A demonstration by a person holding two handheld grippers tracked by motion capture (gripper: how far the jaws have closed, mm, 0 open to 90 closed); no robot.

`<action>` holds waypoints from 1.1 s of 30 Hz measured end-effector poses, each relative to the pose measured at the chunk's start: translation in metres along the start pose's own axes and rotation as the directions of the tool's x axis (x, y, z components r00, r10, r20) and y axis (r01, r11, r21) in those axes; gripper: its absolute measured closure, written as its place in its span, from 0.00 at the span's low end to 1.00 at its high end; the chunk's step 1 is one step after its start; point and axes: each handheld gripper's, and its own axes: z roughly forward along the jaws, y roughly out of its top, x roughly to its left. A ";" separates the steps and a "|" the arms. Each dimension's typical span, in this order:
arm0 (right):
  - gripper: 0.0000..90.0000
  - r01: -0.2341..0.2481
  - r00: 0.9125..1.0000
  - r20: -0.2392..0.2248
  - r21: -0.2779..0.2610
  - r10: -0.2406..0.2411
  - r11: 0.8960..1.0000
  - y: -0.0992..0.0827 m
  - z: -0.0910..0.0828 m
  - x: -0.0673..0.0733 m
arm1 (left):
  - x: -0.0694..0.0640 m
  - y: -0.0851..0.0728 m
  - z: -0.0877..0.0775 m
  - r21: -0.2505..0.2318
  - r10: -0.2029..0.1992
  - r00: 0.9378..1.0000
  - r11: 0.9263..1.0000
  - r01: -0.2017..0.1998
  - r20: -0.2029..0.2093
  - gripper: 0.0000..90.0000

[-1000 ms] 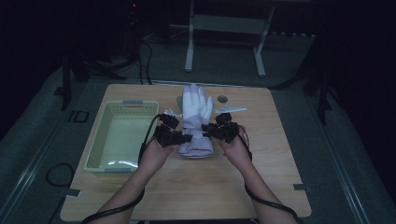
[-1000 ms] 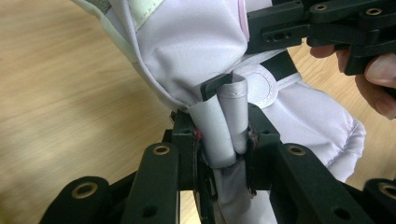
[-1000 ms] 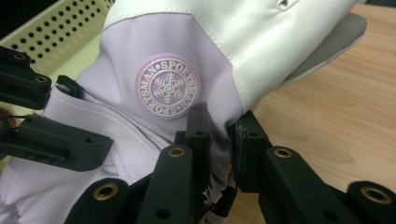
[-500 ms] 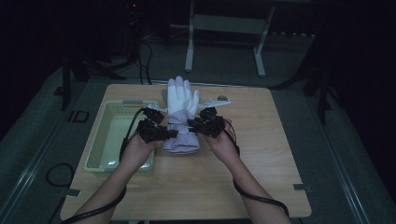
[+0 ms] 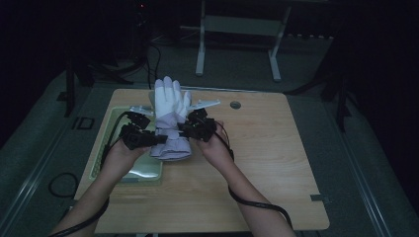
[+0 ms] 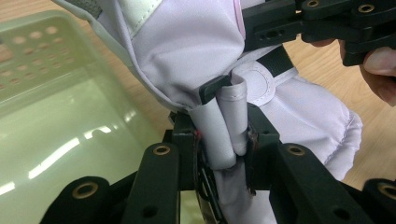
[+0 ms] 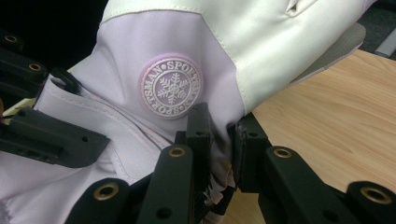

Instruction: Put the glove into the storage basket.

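A white and pale lilac ski glove [image 5: 169,114] hangs lifted between both hands, fingers pointing away, its cuff just over the table. My left gripper [image 5: 148,138] is shut on the glove's left side; its pads [image 6: 254,140] pinch a folded strap of the glove [image 6: 224,126]. My right gripper [image 5: 185,129] is shut on the right side, its pads [image 7: 198,123] squeezing lilac fabric beside the round snowflake badge [image 7: 171,87]. The glove is held above the edge of the green basket [image 5: 106,143].
The pale green plastic basket [image 6: 56,126] sits at the table's left, directly under my left hand. A light wooden tabletop [image 5: 267,158] spreads to the right, with a round hole [image 5: 235,104] at its far edge. Table legs and cables stand behind.
Both hands have carried the glove to the left and slightly up, from the table's middle to over the basket's right edge. Both grips have held.
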 end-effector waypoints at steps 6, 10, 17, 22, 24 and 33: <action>0.88 0.003 1.000 -0.011 -0.005 -0.003 1.000 0.008 0.017 0.019 | 0.019 -0.012 -0.016 -0.001 -0.009 1.000 1.000 0.009 -0.013 0.79; 0.88 0.007 1.000 -0.024 -0.006 -0.007 1.000 0.013 0.025 0.029 | 0.033 -0.022 -0.029 -0.003 -0.009 1.000 1.000 0.008 -0.019 0.79; 0.88 0.001 0.999 -0.044 0.009 -0.001 1.000 0.020 0.056 0.059 | 0.063 -0.042 -0.042 0.004 -0.019 1.000 1.000 0.019 -0.004 0.79; 0.88 0.001 0.999 -0.046 0.018 -0.001 1.000 0.021 0.071 0.072 | 0.082 -0.053 -0.046 0.014 -0.012 1.000 1.000 0.012 0.022 0.79; 0.88 0.003 0.999 -0.042 0.025 -0.002 1.000 0.021 0.076 0.076 | 0.088 -0.057 -0.046 0.017 -0.019 0.999 1.000 0.018 0.029 0.79; 0.88 -0.003 1.000 -0.019 0.099 0.004 0.995 0.005 0.097 0.077 | 0.098 -0.075 -0.021 0.047 -0.059 0.997 0.997 0.056 0.057 0.79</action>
